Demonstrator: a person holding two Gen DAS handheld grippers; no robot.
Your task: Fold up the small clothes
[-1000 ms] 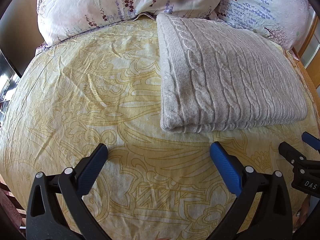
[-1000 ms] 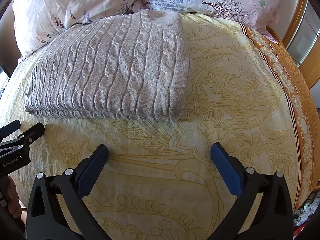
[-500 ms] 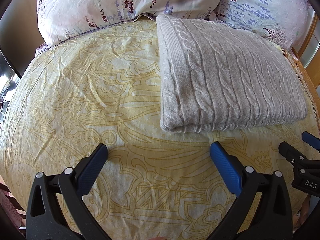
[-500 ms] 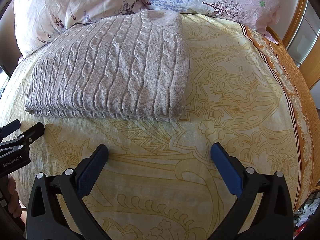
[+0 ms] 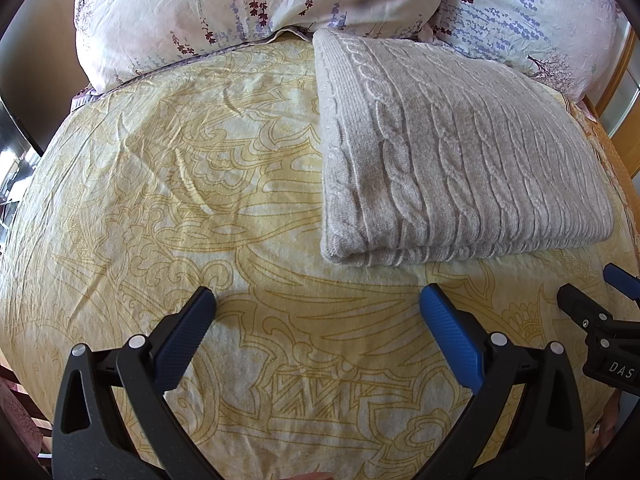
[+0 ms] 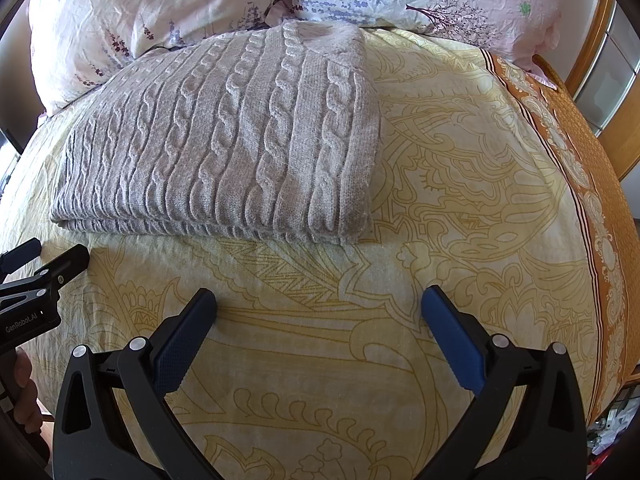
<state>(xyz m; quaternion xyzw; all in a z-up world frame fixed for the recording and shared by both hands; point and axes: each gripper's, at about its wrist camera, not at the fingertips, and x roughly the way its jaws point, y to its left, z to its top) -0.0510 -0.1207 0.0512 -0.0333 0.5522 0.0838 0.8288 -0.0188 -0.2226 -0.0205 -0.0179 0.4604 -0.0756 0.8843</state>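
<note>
Grey cable-knit sweater point(image 5: 452, 156) lies folded on yellow bedspread point(image 5: 180, 184), far edge touching pillows point(image 5: 248, 8). I hold left gripper point(image 5: 318, 320) and right gripper point(image 6: 319, 322) near its front edge, jaws spread, pinching nothing. Fold looks done (my judgement): keep clear, avoid snagging knit. No containers visible.

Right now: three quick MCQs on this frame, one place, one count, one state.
1. Where does the grey cable-knit sweater lie?
A. on the yellow bedspread, against the pillows
B. on the floor
C. between the tongs

2. How many floral pillows show?
A. none
B. two
C. five

3. State of the sweater?
A. spread flat
B. crumpled
C. folded into a rectangle

Key: 1 A, it rests on the spread with its far edge at the pillows; 2 B, two sit side by side; 3 C, stacked layers show along its near edge, with left tongs and right tongs open and empty.
</note>
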